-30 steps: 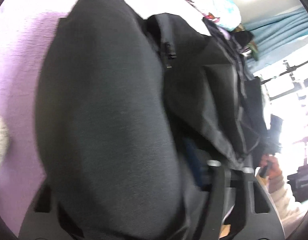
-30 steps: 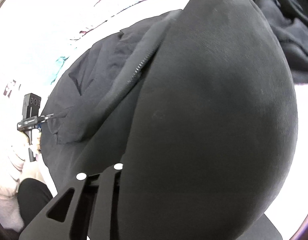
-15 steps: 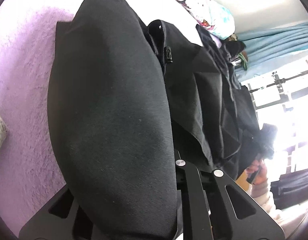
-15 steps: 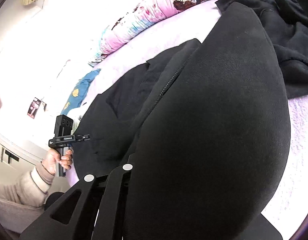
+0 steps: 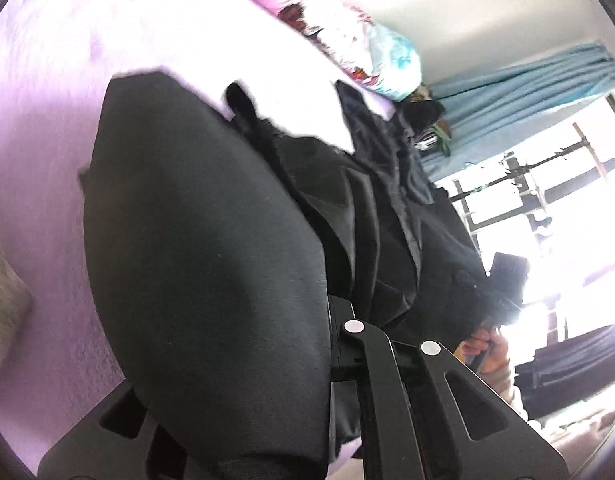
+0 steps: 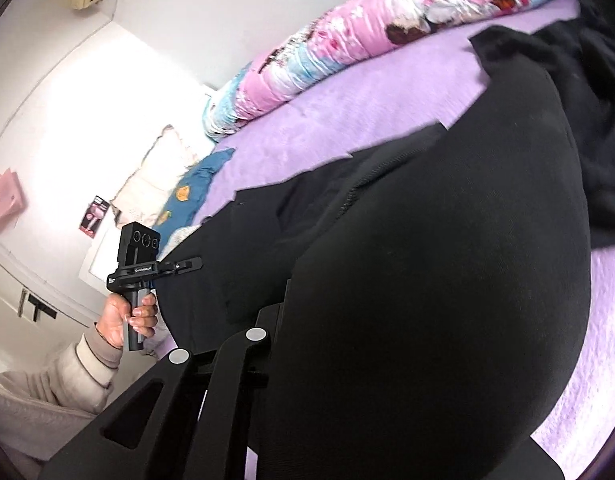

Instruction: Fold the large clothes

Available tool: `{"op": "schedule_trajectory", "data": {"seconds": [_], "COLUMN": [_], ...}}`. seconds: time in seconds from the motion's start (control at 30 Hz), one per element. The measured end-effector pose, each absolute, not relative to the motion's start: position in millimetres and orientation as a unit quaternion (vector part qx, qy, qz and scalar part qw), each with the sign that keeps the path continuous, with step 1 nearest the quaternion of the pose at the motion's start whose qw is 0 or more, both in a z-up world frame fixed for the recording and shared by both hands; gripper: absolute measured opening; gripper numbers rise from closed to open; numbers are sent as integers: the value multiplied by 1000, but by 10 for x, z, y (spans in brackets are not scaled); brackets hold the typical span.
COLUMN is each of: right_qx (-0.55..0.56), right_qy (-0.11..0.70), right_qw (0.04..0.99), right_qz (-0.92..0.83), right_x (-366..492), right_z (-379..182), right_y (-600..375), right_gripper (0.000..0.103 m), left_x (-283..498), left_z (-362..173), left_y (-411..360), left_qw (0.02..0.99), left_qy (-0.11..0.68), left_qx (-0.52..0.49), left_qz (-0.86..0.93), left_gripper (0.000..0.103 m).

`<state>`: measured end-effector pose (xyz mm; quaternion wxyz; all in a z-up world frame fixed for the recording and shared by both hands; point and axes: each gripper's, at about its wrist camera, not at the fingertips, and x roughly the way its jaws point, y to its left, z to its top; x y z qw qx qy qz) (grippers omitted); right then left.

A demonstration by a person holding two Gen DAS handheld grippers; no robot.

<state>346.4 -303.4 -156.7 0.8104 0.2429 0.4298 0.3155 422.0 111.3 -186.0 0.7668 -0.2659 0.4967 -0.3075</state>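
Note:
A large black zip-front garment (image 5: pixel 211 264) hangs between my two grippers above the purple bed (image 5: pixel 47 128). In the left wrist view my left gripper (image 5: pixel 371 320) is shut on one edge; cloth drapes over its left finger and hides the tips. My right gripper (image 5: pixel 503 280) shows blurred at the far right, held by a hand (image 5: pixel 487 344). In the right wrist view the right gripper (image 6: pixel 243 332) is shut on the garment (image 6: pixel 447 280), which covers its right finger. My left gripper (image 6: pixel 193 264), held by a hand (image 6: pixel 127 316), pinches the far edge.
Another dark garment (image 6: pixel 587 100) lies crumpled on the bed (image 6: pixel 367 92) behind. A pink and blue floral quilt (image 6: pixel 347 40) runs along the wall. A pillow (image 6: pixel 155 176) and blue cloth (image 6: pixel 191 196) lie at the head. Blue curtain (image 5: pixel 527 92) and bright window stand beyond.
The left jaws have come together on the cloth. Both grippers have risen with the garment, lifting it off the bed, so more of the room and quilt shows.

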Motion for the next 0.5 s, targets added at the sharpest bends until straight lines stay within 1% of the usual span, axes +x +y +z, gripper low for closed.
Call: {"op": "schedule_trajectory", "data": {"seconds": [0.1, 0.23, 0.33, 0.5], "right_qx": [239, 228, 212, 177], "right_qy": [420, 408, 397, 379], "right_qw": [813, 818, 823, 828], "right_qz": [325, 335, 346, 373], "right_x": [3457, 3453, 3464, 3528], "right_z": [-1292, -965, -646, -237], "right_y": [-3201, -3149, -2971, -2697], "right_gripper": [9, 9, 9, 9], "left_x": [4185, 4128, 4042, 3801], "left_z": [-1615, -1319, -1071, -502], "left_y": [1175, 1307, 1450, 1930], "left_qw": [772, 778, 787, 813], "left_qy": [484, 465, 450, 416], "left_qx": [-268, -280, -279, -271], "left_qz": [-313, -315, -315, -303], "left_gripper": [7, 7, 7, 7]}}
